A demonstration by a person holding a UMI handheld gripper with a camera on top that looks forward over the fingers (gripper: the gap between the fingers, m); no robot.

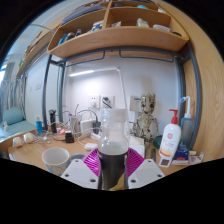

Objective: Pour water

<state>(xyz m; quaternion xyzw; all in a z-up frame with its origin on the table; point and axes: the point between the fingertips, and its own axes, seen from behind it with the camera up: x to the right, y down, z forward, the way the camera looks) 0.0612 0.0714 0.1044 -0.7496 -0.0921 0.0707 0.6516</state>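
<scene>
Standing upright, bottle [113, 150] pinched by claw [113, 168].

The tongs [113, 168] pointed forward and level, both fingers [82, 172] reaching up from below — their magenta pads [92, 162] faced inward and pressed against the dark lower part of a clear bottle [113, 146], which stood upright between them.

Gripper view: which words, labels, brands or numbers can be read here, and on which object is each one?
None can be read.
Pump bottle: its label is too small and blurred.
Clear bottle, between the gripper fingers: no text visible.
White cup: plain.
</scene>
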